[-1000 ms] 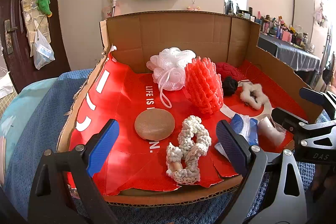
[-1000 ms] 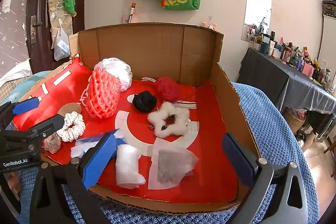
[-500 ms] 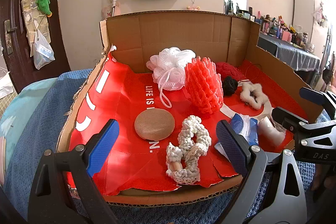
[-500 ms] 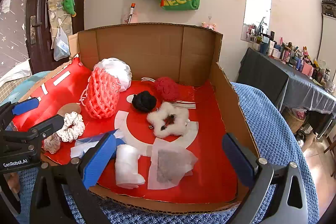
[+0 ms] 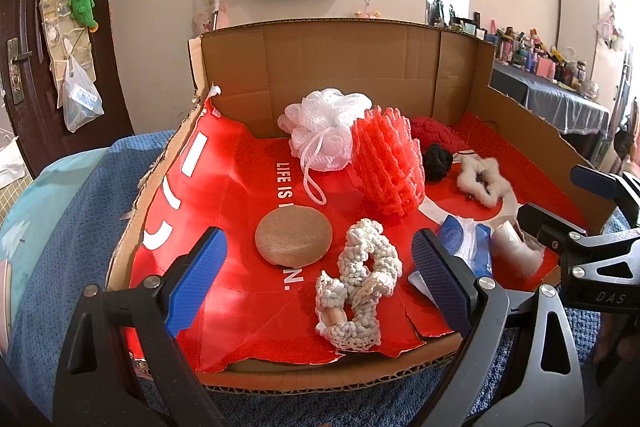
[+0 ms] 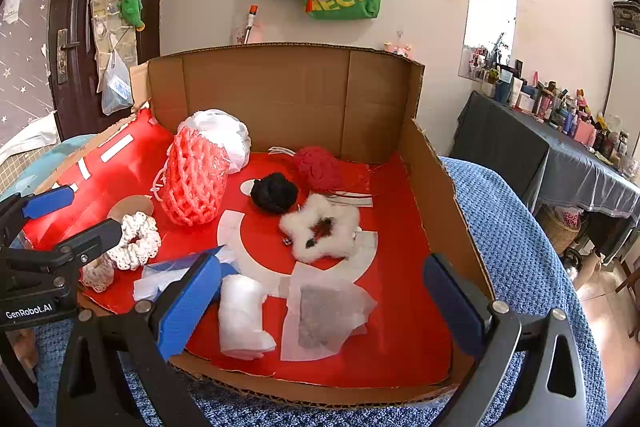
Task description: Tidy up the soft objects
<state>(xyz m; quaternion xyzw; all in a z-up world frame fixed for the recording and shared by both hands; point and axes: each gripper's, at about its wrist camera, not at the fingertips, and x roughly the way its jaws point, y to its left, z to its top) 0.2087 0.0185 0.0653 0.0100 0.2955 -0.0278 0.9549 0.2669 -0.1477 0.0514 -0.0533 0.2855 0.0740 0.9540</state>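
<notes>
The cream crocheted scrunchie (image 5: 362, 283) lies flat near the front edge of the cardboard box (image 5: 340, 67), its long axis running front to back, just right of the round tan sponge (image 5: 293, 235). Behind it stand an orange mesh sleeve (image 5: 388, 167) and a white bath pouf (image 5: 326, 127). The box sits on a blue knitted blanket (image 6: 516, 247). The left tool (image 5: 316, 275) and right tool (image 6: 320, 295) both gape wide and empty, unmoved since earlier.

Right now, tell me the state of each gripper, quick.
Left gripper: jaws open, holding nothing.
Right gripper: jaws open, holding nothing.
</notes>
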